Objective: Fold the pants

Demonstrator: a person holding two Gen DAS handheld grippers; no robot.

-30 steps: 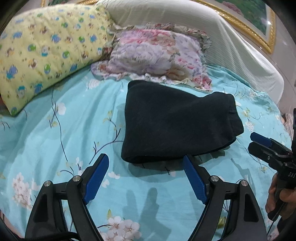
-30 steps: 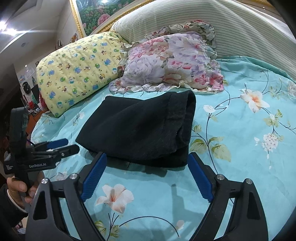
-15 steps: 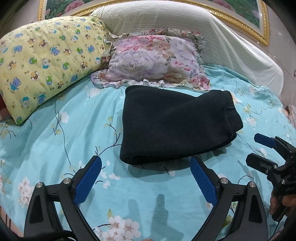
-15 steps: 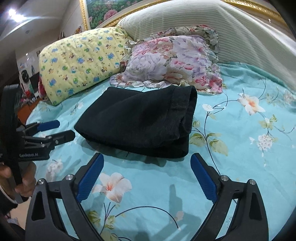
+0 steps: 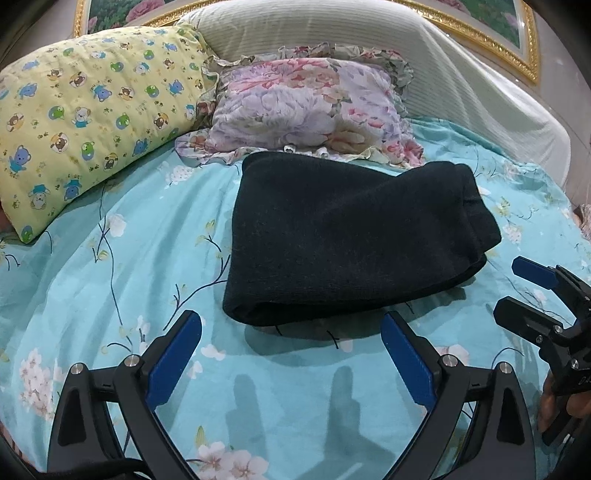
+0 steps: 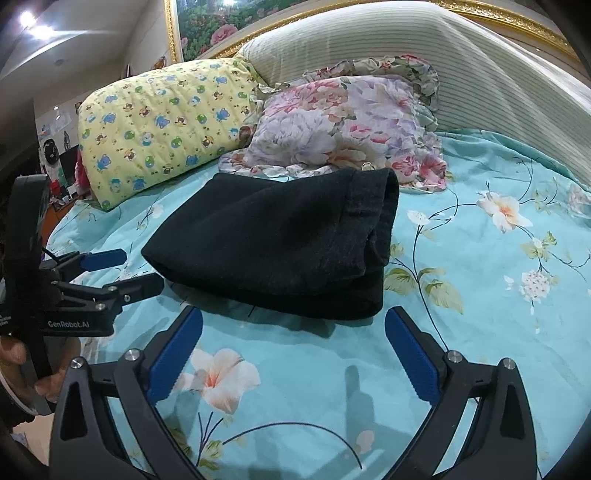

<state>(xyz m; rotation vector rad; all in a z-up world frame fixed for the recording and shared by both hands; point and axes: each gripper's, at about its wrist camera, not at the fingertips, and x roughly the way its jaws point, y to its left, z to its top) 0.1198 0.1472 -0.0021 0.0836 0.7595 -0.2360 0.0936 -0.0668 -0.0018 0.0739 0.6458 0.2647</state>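
1. The black pants (image 5: 347, 240) lie folded into a compact, thick rectangle on the turquoise floral bedsheet (image 5: 110, 266). Their far edge touches the frill of the floral pillow (image 5: 306, 107).
2. The left gripper (image 5: 291, 343) hovers just short of the bundle's near edge, jaws spread wide and holding nothing.
3. The right gripper (image 6: 293, 332) sits likewise near the bundle's near edge, released and empty, with cloth neither between nor against its blue pads (image 6: 410, 354).
4. Judging by the layered stack and both tools clear of it, the folding looks essentially done. This appears to be the closing step, with the grippers off the cloth.
5. If anything remains, it would be tidying: the right end shows stacked layers that are slightly uneven, so a light press or tug there could square them. The knit looks soft and thick, likely to hold its fold without springing open.
6. The right wrist view shows the open layered end of the bundle, with its hem bands, which the left wrist view sees only obliquely. It also shows the room's cluttered left side.
7. The left wrist view shows the rounded fold along the bundle's left and near edges.
8. Farther out sit the yellow bear-print pillow (image 5: 85, 122), the striped bolster (image 6: 424, 55) and a gilt picture frame (image 6: 517, 22).
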